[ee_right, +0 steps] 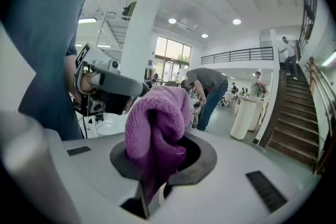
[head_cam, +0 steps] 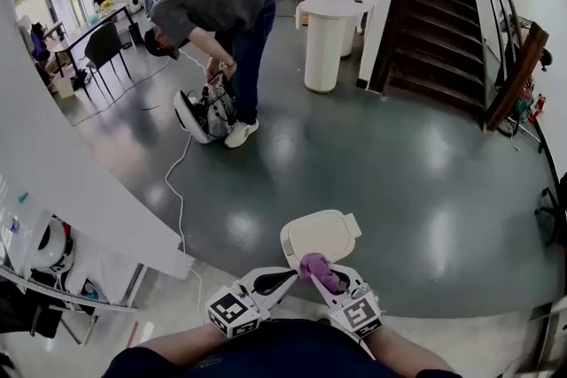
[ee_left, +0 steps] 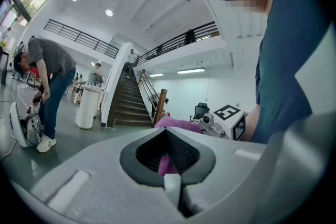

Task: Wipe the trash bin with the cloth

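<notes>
Nearest to the person, just on the near side of the trash bin, the two grippers meet tip to tip. The right gripper has its jaws pinched on the purple cloth, which bunches up out of them in a thick fold. The left gripper points in from the left and reaches the same cloth. In its own view its jaws are drawn almost together, with a thin strip of purple caught between them. The cloth therefore hangs between both grippers, above the near edge of the bin and not visibly touching it. The bin is a pale cream box seen from above with its lid shut. It stands where the light strip of floor at the person's feet gives way to the glossy dark floor. Left of the bin a white cable trails away across the dark floor. It runs toward a person in a grey top who bends low over a white-rimmed piece of gear well beyond the bin. Farther off, straight beyond the bin, stands a round white desk on a thick pedestal. A dark staircase rises to the bin's far right, and more people are at desks at the very back — too small to make out.
</notes>
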